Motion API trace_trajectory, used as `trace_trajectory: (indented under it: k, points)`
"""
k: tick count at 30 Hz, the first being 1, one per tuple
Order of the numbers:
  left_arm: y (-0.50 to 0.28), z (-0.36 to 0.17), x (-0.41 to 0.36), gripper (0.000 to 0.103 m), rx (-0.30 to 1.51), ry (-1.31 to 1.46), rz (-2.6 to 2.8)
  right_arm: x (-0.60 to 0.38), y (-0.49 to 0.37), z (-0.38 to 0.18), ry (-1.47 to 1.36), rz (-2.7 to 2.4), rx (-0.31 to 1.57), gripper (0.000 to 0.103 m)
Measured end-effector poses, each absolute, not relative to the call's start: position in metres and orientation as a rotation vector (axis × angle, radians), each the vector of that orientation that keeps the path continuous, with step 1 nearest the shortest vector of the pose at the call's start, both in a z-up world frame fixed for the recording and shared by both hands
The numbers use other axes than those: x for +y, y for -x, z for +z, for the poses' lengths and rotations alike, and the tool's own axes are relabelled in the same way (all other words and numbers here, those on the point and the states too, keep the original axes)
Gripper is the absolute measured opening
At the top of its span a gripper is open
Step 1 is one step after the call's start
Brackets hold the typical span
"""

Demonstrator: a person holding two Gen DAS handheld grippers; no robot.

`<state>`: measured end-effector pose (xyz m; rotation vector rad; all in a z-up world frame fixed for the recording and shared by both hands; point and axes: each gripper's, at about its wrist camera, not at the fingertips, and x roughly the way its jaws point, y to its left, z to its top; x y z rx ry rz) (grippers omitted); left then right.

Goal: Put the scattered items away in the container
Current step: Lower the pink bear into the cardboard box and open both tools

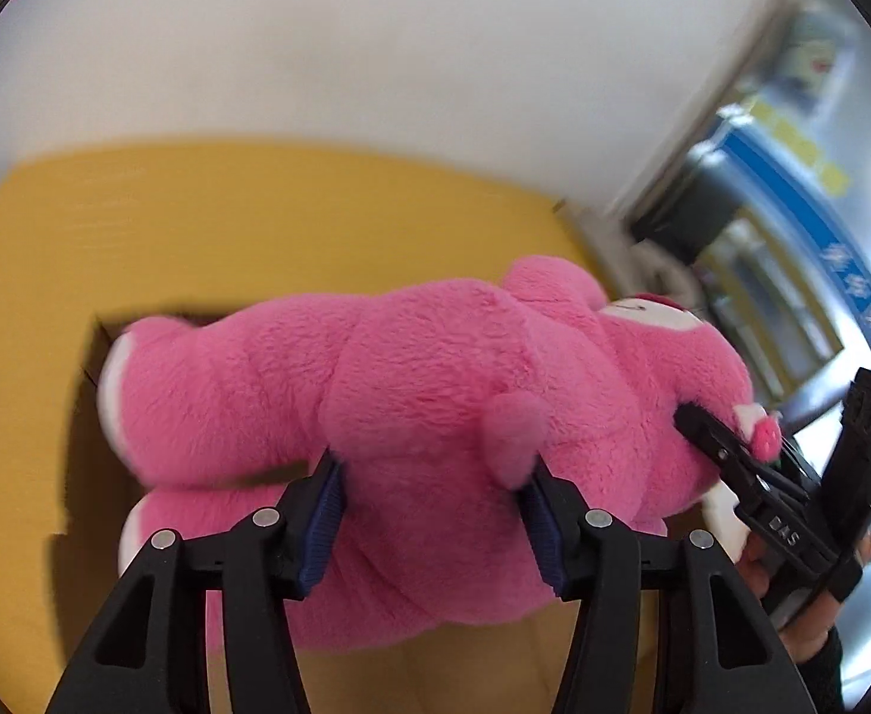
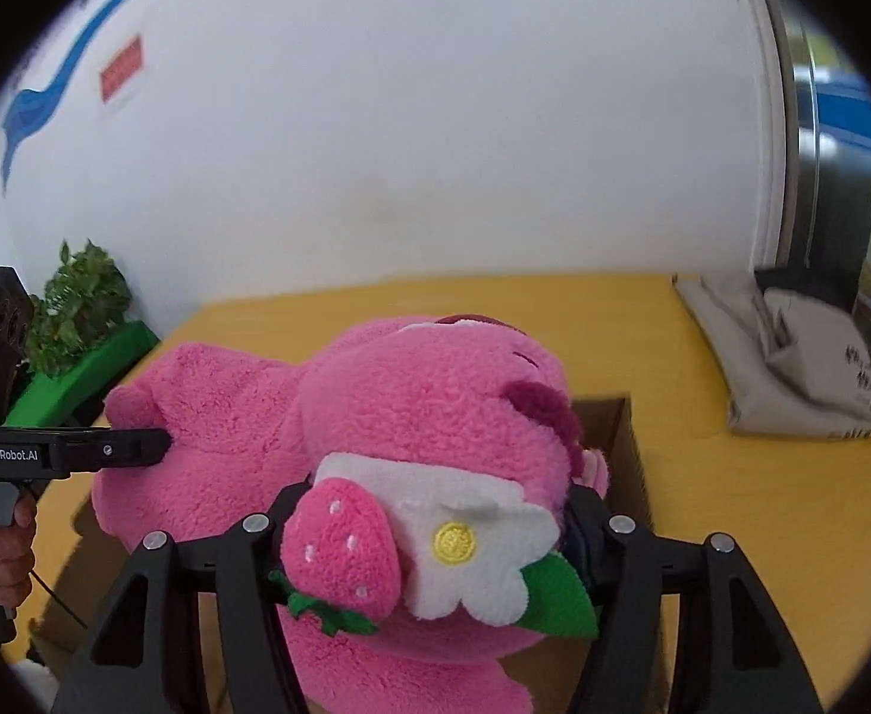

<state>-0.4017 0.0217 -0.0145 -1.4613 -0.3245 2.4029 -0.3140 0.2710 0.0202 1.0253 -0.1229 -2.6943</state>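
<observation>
— So, how does the left gripper [image 1: 432, 511] stand?

— Its two blue-padded fingers [image 1: 323, 520] press into the bear [image 1: 411, 404] from either side, at the lower body beside the short tail. Closed on plush.

— And the right gripper [image 2: 435, 526]?

— Clamped on the bear's [image 2: 376, 416] head end. Its fingers sit behind the strawberry [image 2: 340, 553] and the white flower [image 2: 471, 553], so the pads are mostly hidden, but the plush bulges between them.

— Where is the bear itself?

— Held sideways between both tools, over the open cardboard box [image 1: 87, 416]. Its feet lie above the box's left edge in the left view; the head is near the box's far right corner [image 2: 620, 434] in the right view. Whether it touches the box inside, I cannot tell.

— What carries the box?

— A yellow table [image 2: 733, 506]. At its far right corner lies a grey cloth bag [image 2: 792, 375]; off its far left corner, a green planter [image 2: 90, 369] with leaves.
</observation>
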Motion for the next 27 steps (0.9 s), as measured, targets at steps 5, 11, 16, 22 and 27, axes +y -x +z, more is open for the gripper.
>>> trace_trajectory:
  k: [5, 11, 16, 22, 27]
  points:
    - [0.409, -0.026, 0.023, 0.068, -0.343, 1.461, 2.407, 0.274, 0.326, -0.012, -1.194, -2.678, -0.126, 0.085]
    - [0.378, 0.006, 0.019, 0.074, -0.257, 1.413, 2.512, 0.280, 0.300, 0.006, -1.180, -2.698, -0.139, 0.087]
    - [0.290, 0.086, 0.011, 0.093, -0.127, 1.165, 2.653, 0.276, 0.234, 0.063, -1.027, -2.680, -0.081, 0.093]
    - [0.134, 0.140, 0.012, 0.103, 0.060, 0.871, 2.858, 0.285, 0.119, 0.108, -0.894, -2.700, -0.140, 0.103]
    - [0.071, 0.116, 0.023, 0.103, 0.119, 0.915, 2.912, 0.291, 0.056, 0.101, -0.933, -2.776, -0.135, 0.103]
